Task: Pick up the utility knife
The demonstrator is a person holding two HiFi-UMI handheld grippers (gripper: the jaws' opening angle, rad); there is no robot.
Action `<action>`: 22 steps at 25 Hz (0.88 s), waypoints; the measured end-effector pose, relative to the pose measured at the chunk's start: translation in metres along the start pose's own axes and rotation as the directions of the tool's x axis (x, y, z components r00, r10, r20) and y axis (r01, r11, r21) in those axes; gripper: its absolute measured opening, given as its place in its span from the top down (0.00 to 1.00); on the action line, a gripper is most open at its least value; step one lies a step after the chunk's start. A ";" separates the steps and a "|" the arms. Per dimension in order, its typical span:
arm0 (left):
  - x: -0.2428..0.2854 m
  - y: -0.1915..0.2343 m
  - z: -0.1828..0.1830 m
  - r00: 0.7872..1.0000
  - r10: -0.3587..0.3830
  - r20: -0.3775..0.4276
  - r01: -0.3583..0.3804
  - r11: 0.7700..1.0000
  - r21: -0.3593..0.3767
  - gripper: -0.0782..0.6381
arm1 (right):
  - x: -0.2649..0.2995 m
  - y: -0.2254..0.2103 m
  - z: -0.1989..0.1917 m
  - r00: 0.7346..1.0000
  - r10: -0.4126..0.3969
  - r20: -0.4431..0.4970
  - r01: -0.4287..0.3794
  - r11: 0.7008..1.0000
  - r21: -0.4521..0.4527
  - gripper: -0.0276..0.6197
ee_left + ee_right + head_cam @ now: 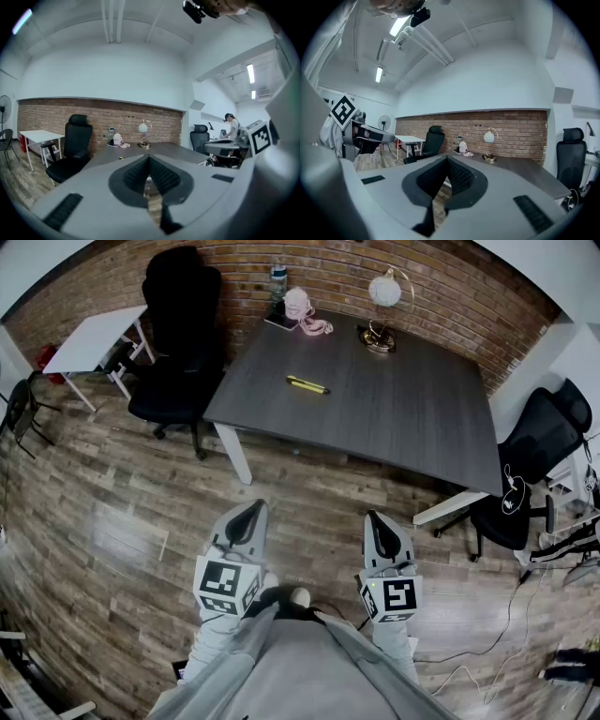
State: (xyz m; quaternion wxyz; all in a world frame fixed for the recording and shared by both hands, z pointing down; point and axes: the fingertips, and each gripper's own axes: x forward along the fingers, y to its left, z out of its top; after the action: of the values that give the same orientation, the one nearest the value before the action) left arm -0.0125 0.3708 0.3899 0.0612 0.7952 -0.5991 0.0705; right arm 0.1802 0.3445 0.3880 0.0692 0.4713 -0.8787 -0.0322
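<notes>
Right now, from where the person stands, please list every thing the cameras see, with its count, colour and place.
table: one, dark grey, ahead, by the brick wall
utility knife: one, yellow and black, lying on the table, left of its middle
lamp: one, white globe, gold base, table's far edge
bottle: one, pale, table's far left corner
pink and white item: one, beside the bottle; kind unclear
left office chair: one, black, left of the table
right office chair: one, black, right of the table
small table: one, white, far left
floor: brown wood planks
left gripper: one, grey, shut, empty
right gripper: one, grey, shut, empty
</notes>
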 end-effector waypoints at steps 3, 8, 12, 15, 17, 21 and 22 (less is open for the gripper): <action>-0.010 -0.007 -0.002 1.000 0.001 0.001 -0.001 1.000 0.003 0.87 | -0.016 -0.001 0.001 1.000 -0.020 0.010 0.020 1.000 0.013 0.93; -0.029 -0.016 -0.007 1.000 0.026 -0.002 -0.026 1.000 0.004 0.87 | -0.037 -0.003 -0.002 1.000 -0.017 0.021 0.016 0.999 0.033 0.93; -0.028 -0.018 -0.007 0.999 0.040 -0.001 -0.040 0.999 -0.002 0.87 | -0.041 -0.009 -0.009 1.000 -0.020 0.015 0.020 0.998 0.057 0.93; -0.021 -0.018 -0.007 0.999 0.039 -0.001 -0.039 0.999 0.002 0.87 | -0.034 -0.013 -0.013 1.000 -0.016 0.007 0.015 0.998 0.062 0.93; -0.012 -0.014 -0.006 0.999 0.039 -0.001 -0.039 0.999 0.003 0.87 | -0.024 -0.017 -0.016 1.000 -0.015 -0.002 0.015 0.998 0.065 0.93; 0.011 0.001 -0.004 0.999 0.040 0.003 -0.040 0.999 0.001 0.87 | 0.004 -0.023 -0.018 1.000 -0.008 -0.007 0.009 0.998 0.064 0.93; 0.018 0.007 -0.003 0.999 0.040 0.003 -0.040 0.999 -0.001 0.87 | 0.014 -0.025 -0.018 1.000 -0.008 -0.007 0.009 0.998 0.064 0.93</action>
State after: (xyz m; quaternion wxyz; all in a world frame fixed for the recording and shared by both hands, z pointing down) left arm -0.0143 0.3521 0.3967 0.0591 0.7832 -0.6149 0.0703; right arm 0.1957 0.3198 0.4038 0.0570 0.4772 -0.8770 -0.0027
